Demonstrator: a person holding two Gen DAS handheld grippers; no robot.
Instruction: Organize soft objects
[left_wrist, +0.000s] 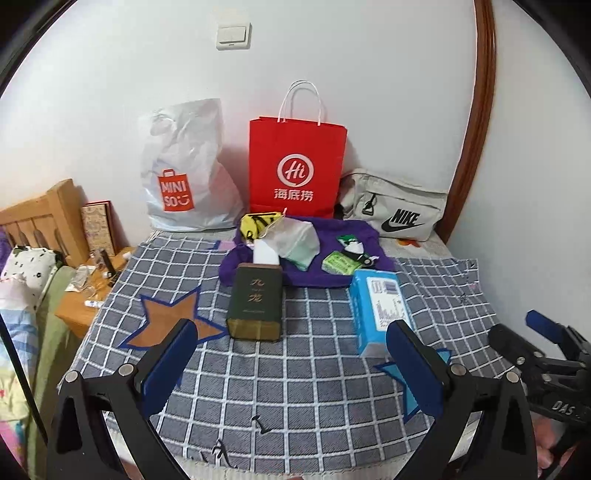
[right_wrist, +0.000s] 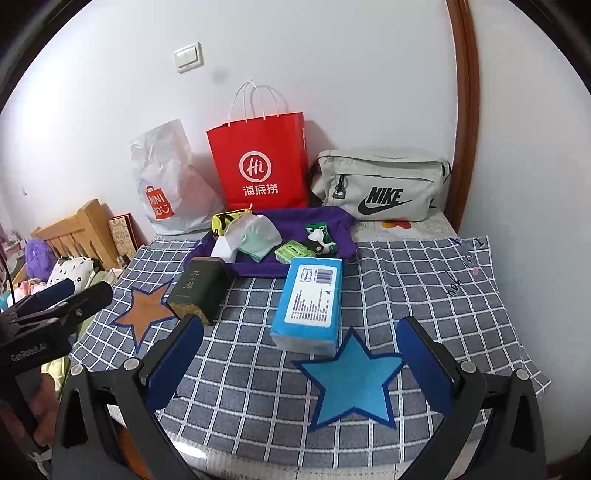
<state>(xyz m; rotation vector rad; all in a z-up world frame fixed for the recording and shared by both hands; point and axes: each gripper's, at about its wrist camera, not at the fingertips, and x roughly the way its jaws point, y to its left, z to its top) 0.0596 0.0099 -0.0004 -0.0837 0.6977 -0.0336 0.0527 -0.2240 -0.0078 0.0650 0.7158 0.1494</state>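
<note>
A blue tissue pack (left_wrist: 378, 308) (right_wrist: 308, 304) lies on the checked cloth (left_wrist: 280, 380) (right_wrist: 417, 288). A dark green box (left_wrist: 256, 301) (right_wrist: 197, 288) lies to its left. Behind them a purple cloth (left_wrist: 306, 275) (right_wrist: 280, 221) carries a clear bag with mint fabric (left_wrist: 297, 242) (right_wrist: 256, 236), a yellow item (left_wrist: 258, 221), a white pack (left_wrist: 264, 253), and small green packets (left_wrist: 340, 263) (right_wrist: 293, 251). My left gripper (left_wrist: 291, 362) is open and empty, low over the cloth. My right gripper (right_wrist: 301, 354) is open and empty above the blue star (right_wrist: 352, 384).
A white Miniso bag (left_wrist: 184, 170) (right_wrist: 166, 184), a red paper bag (left_wrist: 295, 166) (right_wrist: 260, 162) and a grey Nike pouch (left_wrist: 397, 206) (right_wrist: 380, 182) stand against the wall. An orange star (left_wrist: 171, 317) (right_wrist: 146, 312) is on the cloth. A wooden nightstand (left_wrist: 88, 291) with clutter is at left.
</note>
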